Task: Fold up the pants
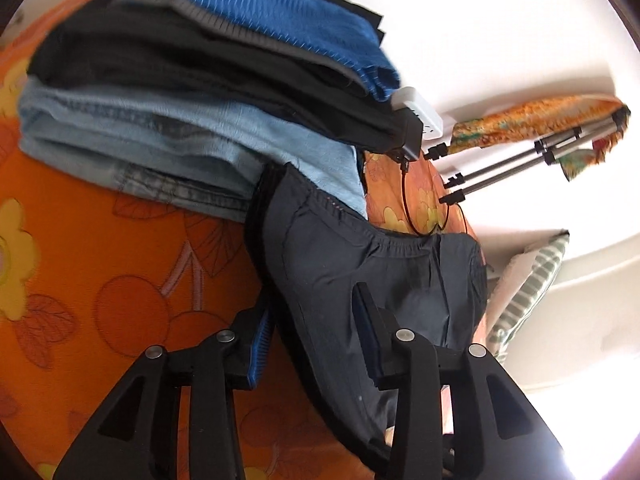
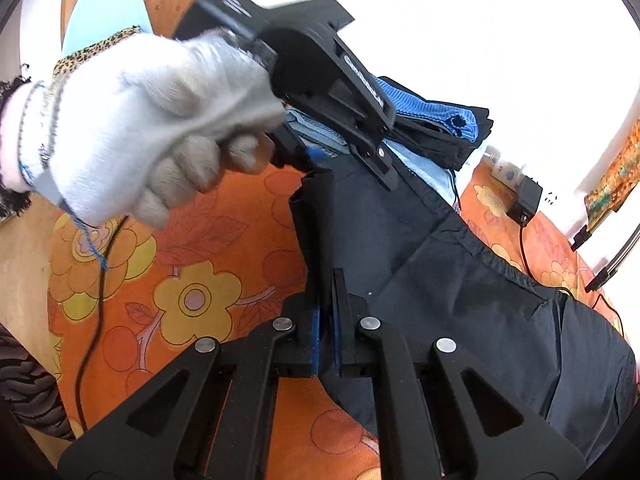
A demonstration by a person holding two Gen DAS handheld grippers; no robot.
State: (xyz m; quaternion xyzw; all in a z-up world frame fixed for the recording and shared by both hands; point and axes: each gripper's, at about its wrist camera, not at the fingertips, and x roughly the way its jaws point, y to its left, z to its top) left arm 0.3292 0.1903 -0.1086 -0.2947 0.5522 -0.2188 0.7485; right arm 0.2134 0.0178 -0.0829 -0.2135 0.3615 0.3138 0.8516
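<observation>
Dark navy pants (image 1: 360,272) with an elastic waistband lie folded on the orange flowered bedsheet (image 1: 120,280). My left gripper (image 1: 312,304) is open. Its fingers straddle the long folded edge of the pants, with cloth between the jaws and the pads not pressing. In the right wrist view a gloved hand (image 2: 140,120) holds that left gripper (image 2: 352,164) at the far corner of the pants (image 2: 440,280). My right gripper (image 2: 330,292) is shut on the near folded edge of the pants, with dark cloth pinched between its blue pads.
A stack of folded clothes (image 1: 180,80) (blue knit, black, light denim) sits just beyond the pants. A white power strip (image 1: 420,116), a black adapter (image 2: 528,196) with its cable, tripod legs (image 1: 520,164) and a striped pillow (image 1: 532,284) lie to the right.
</observation>
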